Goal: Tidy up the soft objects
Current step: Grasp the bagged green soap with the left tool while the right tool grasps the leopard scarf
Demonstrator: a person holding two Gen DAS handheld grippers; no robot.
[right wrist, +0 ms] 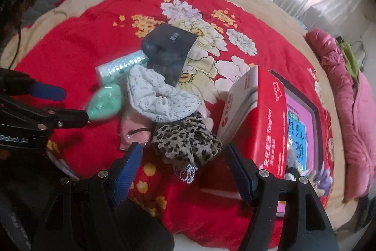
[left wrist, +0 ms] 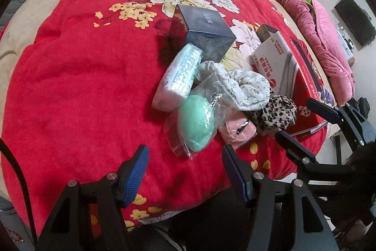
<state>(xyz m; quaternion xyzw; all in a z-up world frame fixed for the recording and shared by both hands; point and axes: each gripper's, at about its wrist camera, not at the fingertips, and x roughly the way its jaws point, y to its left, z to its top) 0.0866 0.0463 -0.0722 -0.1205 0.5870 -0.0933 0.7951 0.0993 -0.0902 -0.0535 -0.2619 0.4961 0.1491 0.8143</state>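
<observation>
A heap of soft things lies on a red flowered blanket (left wrist: 82, 86). It holds a mint-green pad in a clear bag (left wrist: 196, 124), a white-and-teal tissue pack (left wrist: 178, 77), a white speckled cloth (left wrist: 237, 84), a pink item in plastic (left wrist: 235, 131) and a leopard-print cloth (right wrist: 185, 140). My left gripper (left wrist: 184, 152) stands open just short of the bag's near corner. My right gripper (right wrist: 183, 152) is open too, hovering just before the leopard cloth, with nothing pinched. Each gripper shows in the other view, the right gripper (left wrist: 298, 120) and the left gripper (right wrist: 70, 105).
A dark grey box (left wrist: 204, 29) stands behind the heap. A red-and-white carton (right wrist: 256, 114) stands close to my right finger, leaning on a flat box with a pink picture (right wrist: 300, 128). A pink quilt (right wrist: 347, 98) lies bunched along the bed's right edge.
</observation>
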